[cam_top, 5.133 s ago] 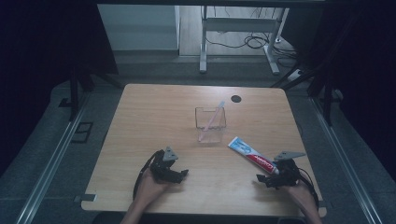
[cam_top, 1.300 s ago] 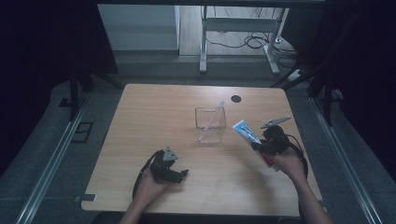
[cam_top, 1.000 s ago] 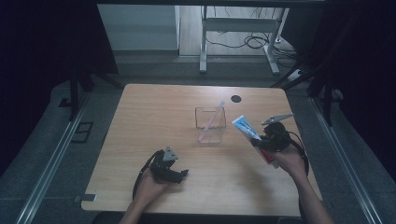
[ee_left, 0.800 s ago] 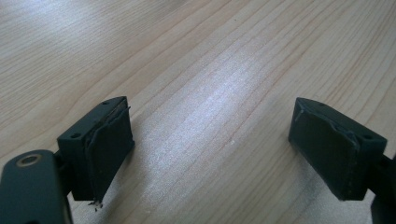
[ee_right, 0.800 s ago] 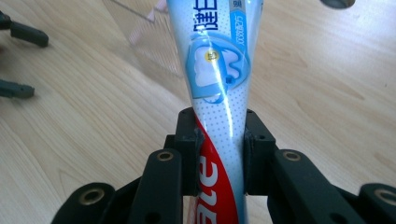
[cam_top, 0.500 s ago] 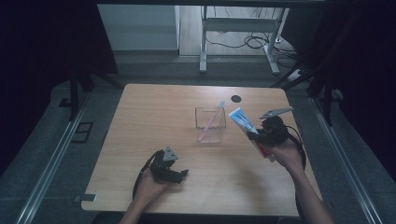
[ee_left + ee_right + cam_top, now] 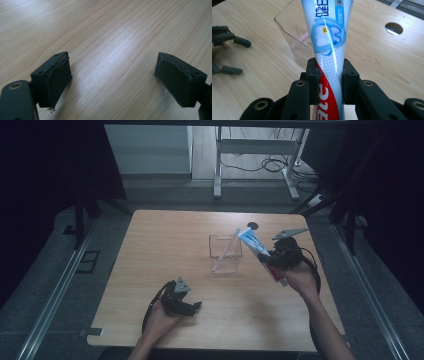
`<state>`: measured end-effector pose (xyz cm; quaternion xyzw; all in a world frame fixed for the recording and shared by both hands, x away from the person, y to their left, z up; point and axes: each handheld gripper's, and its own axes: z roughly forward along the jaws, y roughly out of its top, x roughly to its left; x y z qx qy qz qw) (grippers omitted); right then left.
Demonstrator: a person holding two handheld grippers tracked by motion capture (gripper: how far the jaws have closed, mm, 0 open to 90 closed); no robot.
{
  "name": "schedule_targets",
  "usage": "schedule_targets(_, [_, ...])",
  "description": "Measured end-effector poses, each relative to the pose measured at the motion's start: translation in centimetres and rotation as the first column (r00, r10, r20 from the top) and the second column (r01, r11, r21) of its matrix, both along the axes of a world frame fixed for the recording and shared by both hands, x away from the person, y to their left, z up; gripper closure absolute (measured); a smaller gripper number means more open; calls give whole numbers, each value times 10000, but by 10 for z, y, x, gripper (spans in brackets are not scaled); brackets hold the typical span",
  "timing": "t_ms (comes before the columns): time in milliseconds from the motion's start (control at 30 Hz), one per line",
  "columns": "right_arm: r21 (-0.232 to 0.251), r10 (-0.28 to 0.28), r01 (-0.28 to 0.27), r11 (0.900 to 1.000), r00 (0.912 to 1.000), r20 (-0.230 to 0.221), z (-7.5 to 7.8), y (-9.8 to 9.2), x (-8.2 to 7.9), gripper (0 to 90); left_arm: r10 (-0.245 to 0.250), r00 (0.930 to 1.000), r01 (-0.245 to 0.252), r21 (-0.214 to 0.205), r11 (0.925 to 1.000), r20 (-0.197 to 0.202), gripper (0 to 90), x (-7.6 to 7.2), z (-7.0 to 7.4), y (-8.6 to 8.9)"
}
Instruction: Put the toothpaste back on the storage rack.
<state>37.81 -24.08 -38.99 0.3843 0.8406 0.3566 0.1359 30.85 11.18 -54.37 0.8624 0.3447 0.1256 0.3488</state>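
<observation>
One pale wood-grain bench (image 7: 150, 250) carries a single clear square plastic cup (image 7: 226, 254) holding one thin pink stick (image 7: 223, 252). Just right of the cup, the right tool (image 7: 270, 259) is clenched on one glossy tapered toothpaste tube (image 7: 327, 40), lifted and tilted. At the near left, the left tool (image 7: 113, 80) rests released, its matte black jaws wide apart.

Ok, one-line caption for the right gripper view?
Right gripper clamps a toothpaste tube in front of the clear cup.
</observation>
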Motion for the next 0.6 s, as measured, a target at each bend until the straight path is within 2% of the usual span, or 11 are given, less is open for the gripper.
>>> schedule_targets(300, [147,311,-315,9994,9992,269,10,19,11,722,1,10000,-1,4,10000,-2,133,0,0,0])
schedule_targets(600, [384,623,-635,9972,9976,304,9,35,27,722,-1,10000,1,4,10000,-3,133,0,0,0])
